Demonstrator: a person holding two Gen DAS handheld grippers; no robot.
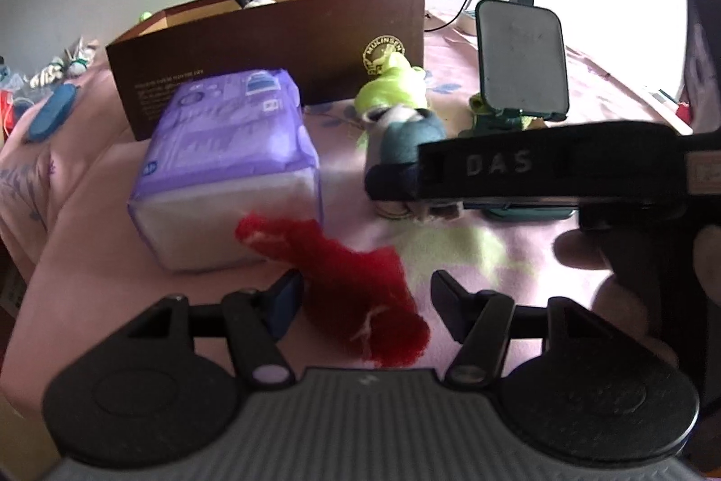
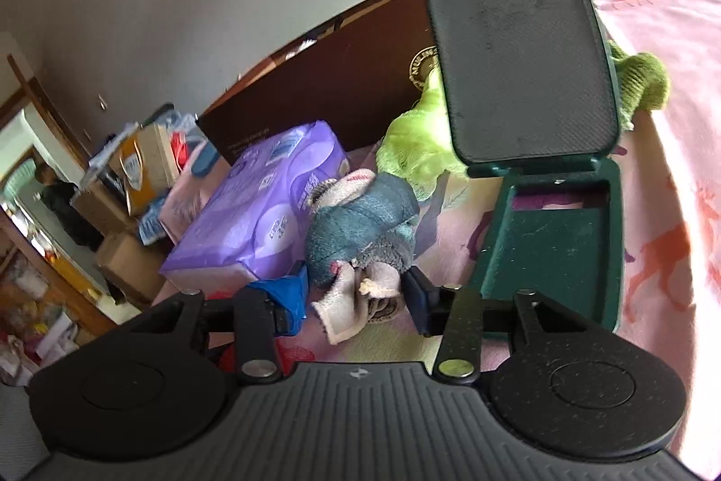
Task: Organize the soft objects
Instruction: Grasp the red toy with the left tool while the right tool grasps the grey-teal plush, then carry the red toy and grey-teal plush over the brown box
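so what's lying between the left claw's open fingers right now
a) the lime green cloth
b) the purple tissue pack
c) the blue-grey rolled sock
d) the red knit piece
d: in the left wrist view the red knit piece lies on the bed between the open fingers of the left claw, while the purple tissue pack sits further ahead.

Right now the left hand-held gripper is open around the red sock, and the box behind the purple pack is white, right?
Almost. The box is dark brown, not white, as the left wrist view shows. The rest holds: the left hand-held gripper is open around the red sock, with the purple pack in front of the box.
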